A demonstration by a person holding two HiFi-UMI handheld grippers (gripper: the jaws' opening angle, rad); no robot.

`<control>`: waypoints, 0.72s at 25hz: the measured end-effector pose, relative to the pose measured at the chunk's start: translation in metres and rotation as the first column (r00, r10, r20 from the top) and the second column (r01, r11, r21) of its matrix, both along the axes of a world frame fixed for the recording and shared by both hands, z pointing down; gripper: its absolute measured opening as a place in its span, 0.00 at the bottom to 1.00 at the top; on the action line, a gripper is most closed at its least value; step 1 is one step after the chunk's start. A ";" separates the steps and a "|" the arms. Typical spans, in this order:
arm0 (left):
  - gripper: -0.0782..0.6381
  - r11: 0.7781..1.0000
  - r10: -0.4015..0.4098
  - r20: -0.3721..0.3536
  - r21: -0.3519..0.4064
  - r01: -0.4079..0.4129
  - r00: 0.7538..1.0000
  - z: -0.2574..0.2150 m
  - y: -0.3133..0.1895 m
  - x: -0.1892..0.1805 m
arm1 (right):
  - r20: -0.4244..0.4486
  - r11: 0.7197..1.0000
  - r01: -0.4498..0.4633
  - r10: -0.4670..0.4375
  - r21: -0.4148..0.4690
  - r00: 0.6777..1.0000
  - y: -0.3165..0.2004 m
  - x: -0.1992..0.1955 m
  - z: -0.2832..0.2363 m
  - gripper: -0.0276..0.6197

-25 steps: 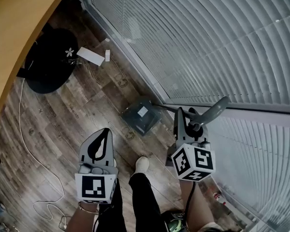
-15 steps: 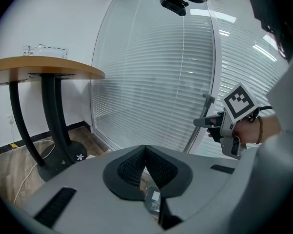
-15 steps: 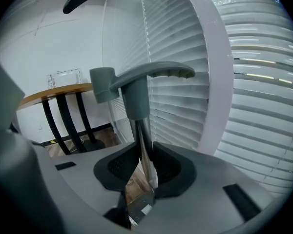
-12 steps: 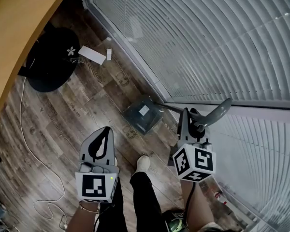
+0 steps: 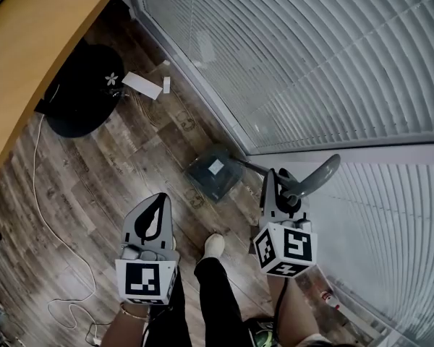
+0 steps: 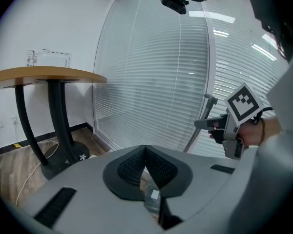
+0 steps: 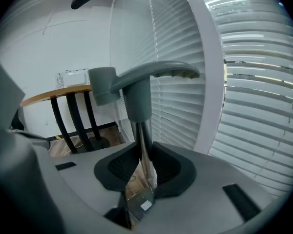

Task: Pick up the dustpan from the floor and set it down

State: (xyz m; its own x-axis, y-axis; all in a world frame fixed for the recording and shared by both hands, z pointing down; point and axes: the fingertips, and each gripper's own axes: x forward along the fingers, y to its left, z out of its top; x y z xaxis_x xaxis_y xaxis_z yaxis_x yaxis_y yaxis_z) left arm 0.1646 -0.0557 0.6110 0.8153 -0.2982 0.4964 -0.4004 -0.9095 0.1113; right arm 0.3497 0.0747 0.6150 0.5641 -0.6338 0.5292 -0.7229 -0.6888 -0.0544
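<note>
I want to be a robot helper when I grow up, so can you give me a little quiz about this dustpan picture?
1. True or false: the left tongs hold the dustpan.
2. What do the right tongs grip? A) the dustpan's pole B) a broom C) a cup
3. What colour is the round table base?

Key:
1. False. The left tongs are shut and empty.
2. A. The right tongs have just been closing, with the pole between them.
3. Black.
</note>
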 end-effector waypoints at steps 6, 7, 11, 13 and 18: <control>0.13 1.000 -0.026 0.008 -0.001 0.026 1.000 -0.013 0.010 -0.019 | 0.002 0.999 0.050 -0.050 0.002 0.999 0.004 -0.022 -0.013 0.20; 0.13 1.000 -0.025 0.013 0.003 0.025 1.000 -0.019 0.011 -0.023 | -0.003 0.998 0.059 -0.059 0.003 0.998 0.003 -0.027 -0.020 0.20; 0.13 0.999 -0.051 0.003 0.020 0.051 0.999 -0.057 0.003 -0.039 | -0.024 0.995 0.097 -0.097 0.000 0.995 -0.011 -0.043 -0.062 0.20; 0.13 0.996 -0.075 -0.012 0.042 0.075 0.997 -0.072 -0.006 -0.041 | -0.040 0.993 0.117 -0.117 0.018 0.992 -0.021 -0.045 -0.079 0.20; 0.13 0.987 -0.139 -0.017 0.083 0.140 0.990 -0.103 0.003 -0.055 | -0.045 0.985 0.163 -0.160 0.064 0.986 -0.012 -0.058 -0.108 0.20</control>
